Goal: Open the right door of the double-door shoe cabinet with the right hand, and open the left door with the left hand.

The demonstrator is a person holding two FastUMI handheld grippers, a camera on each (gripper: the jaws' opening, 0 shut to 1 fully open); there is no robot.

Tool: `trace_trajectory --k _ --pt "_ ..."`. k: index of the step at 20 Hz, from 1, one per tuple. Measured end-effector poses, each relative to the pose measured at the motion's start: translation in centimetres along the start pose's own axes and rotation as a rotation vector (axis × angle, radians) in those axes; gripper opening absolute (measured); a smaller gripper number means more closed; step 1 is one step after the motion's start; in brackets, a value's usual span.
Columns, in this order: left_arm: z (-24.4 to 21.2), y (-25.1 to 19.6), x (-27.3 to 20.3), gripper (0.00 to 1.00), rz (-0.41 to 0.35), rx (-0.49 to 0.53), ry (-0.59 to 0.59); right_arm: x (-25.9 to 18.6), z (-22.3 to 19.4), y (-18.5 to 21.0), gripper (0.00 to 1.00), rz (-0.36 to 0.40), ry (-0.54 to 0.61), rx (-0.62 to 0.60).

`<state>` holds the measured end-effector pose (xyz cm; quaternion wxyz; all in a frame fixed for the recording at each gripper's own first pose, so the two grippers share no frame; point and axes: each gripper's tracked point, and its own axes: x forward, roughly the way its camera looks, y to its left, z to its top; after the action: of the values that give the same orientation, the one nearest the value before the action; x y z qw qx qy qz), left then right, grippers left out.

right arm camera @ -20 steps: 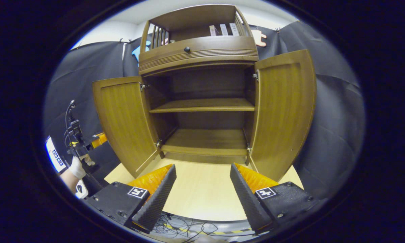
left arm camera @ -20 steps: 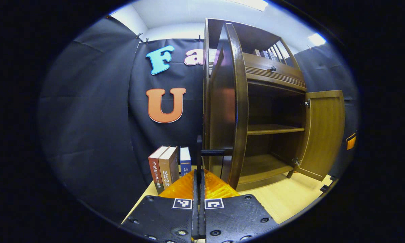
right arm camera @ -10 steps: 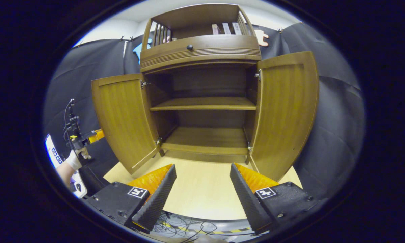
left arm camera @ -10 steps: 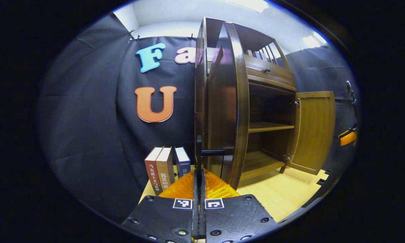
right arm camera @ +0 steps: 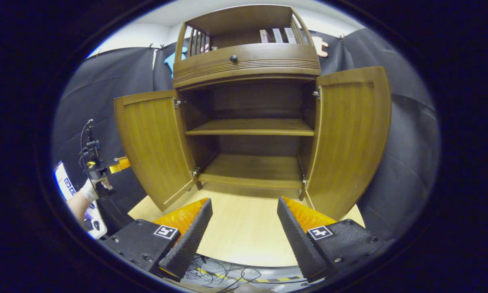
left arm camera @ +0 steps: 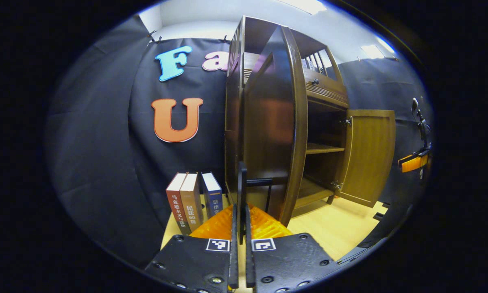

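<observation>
Wooden shoe cabinet (right arm camera: 248, 122) sits on the worktop (right arm camera: 244, 232) with both doors swung wide. My left claw (left arm camera: 240, 228) is clenched on the left door's handle (left arm camera: 241, 191), dead ahead, bar upright. My right claw (right arm camera: 244, 228) hangs released, well clear of the right door (right arm camera: 349, 138).

A pale wooden tabletop (right arm camera: 244, 232) carries a dark brown shoe cabinet (right arm camera: 248, 122), which stands on it with both doors swung open. Three upright books (left arm camera: 191, 201) stand together on the table just beside the cabinet's left side.
</observation>
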<state>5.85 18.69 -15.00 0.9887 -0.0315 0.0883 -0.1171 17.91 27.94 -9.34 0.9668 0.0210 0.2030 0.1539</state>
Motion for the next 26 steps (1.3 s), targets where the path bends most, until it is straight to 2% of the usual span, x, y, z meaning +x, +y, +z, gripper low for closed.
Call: trace_trajectory --k 1,3,6,7,8,9,10,15,17,18,20,21,22,23,24,25,26 --pt "-0.1 0.2 -0.2 0.07 0.009 0.006 0.003 0.1 0.0 -0.1 1.00 0.002 -0.001 0.000" --pt "0.0 0.7 -1.8 0.16 0.022 0.002 0.016 0.3 0.2 -0.4 1.00 0.007 -0.009 -0.007" --pt "0.4 0.6 -4.7 0.75 0.074 -0.026 0.038 0.7 0.8 -1.5 1.00 -0.001 -0.037 -0.033" --pt "0.7 0.7 -5.3 0.92 0.115 -0.008 0.035 0.9 1.1 -1.9 1.00 -0.001 -0.046 -0.026" --pt "1.1 0.6 -6.2 1.00 0.161 0.012 0.042 1.0 1.4 -2.2 1.00 0.000 -0.053 -0.019" --pt "1.5 0.3 -7.0 0.96 0.211 0.024 0.046 1.1 1.8 -2.7 1.00 -0.002 -0.062 -0.013" --pt "2.2 -0.4 -7.7 0.96 0.256 0.028 0.039 1.1 2.1 -3.1 1.00 0.000 -0.074 -0.005" --pt "6.6 -5.5 -8.6 0.95 0.374 0.016 0.006 1.7 3.6 -5.3 1.00 -0.015 -0.101 0.006" --pt "8.4 -7.8 -7.6 1.00 0.368 -0.006 -0.025 1.6 4.1 -5.9 1.00 -0.024 -0.115 0.014" --pt "9.2 -8.7 -7.1 0.96 0.380 0.005 -0.037 1.4 4.3 -6.1 1.00 -0.025 -0.118 0.014" --pt "9.6 -10.4 -5.7 0.96 0.389 0.004 -0.047 0.9 4.6 -6.7 1.00 -0.038 -0.133 0.020" --pt "9.5 -11.9 -4.9 1.00 0.373 -0.003 -0.046 0.6 4.8 -7.1 1.00 -0.053 -0.142 0.027" --pt "9.3 -13.3 -4.0 0.96 0.351 -0.004 -0.041 0.3 4.8 -7.4 1.00 -0.067 -0.150 0.033" --pt "9.0 -14.6 -3.2 0.96 0.329 0.002 -0.032 0.1 5.0 -7.7 1.00 -0.080 -0.160 0.043" --pt "8.6 -15.9 -2.5 1.00 0.307 0.003 -0.019 -0.1 5.1 -7.9 1.00 -0.092 -0.171 0.051" --pt "8.2 -17.3 -1.8 0.96 0.277 0.001 -0.007 -0.4 5.4 -8.2 1.00 -0.107 -0.182 0.058" --pt "7.7 -18.3 -1.3 0.96 0.260 0.004 0.001 -0.7 5.5 -8.6 1.00 -0.118 -0.196 0.065"
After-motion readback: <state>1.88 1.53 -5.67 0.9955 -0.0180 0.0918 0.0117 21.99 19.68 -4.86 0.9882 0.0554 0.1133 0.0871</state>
